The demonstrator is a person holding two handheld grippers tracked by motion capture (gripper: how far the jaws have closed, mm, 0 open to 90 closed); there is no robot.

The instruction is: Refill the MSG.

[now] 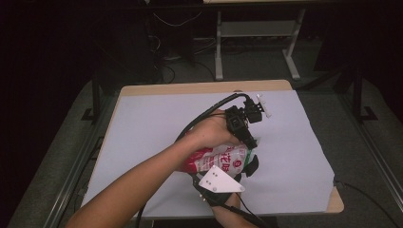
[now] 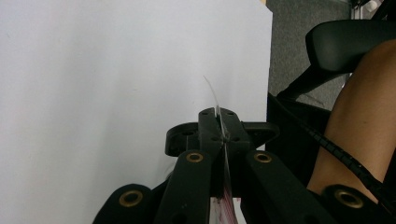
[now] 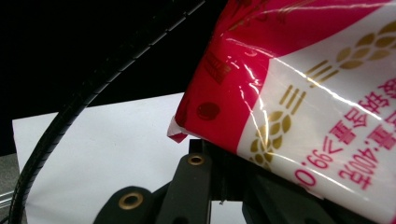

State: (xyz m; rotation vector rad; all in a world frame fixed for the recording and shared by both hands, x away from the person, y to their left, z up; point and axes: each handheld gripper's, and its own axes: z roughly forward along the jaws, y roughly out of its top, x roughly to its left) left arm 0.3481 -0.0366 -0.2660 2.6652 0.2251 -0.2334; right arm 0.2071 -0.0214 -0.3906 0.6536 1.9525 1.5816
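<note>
Above the white table (image 1: 142, 123), the left gripper (image 2: 219, 126) is pinching the clear edge of the red-and-white packet (image 1: 221, 159) with jaws together, while the right gripper (image 3: 210, 154) is clamping the packet's lower edge.

Glossy red-and-white plastic food bag (image 3: 299, 93), lying over the right gripper's black jaws: pink Chinese characters with "400" and "≥99.0", printed upside down. Above the print stand gold wheat-ear emblems; the remaining characters are illegible.
</note>
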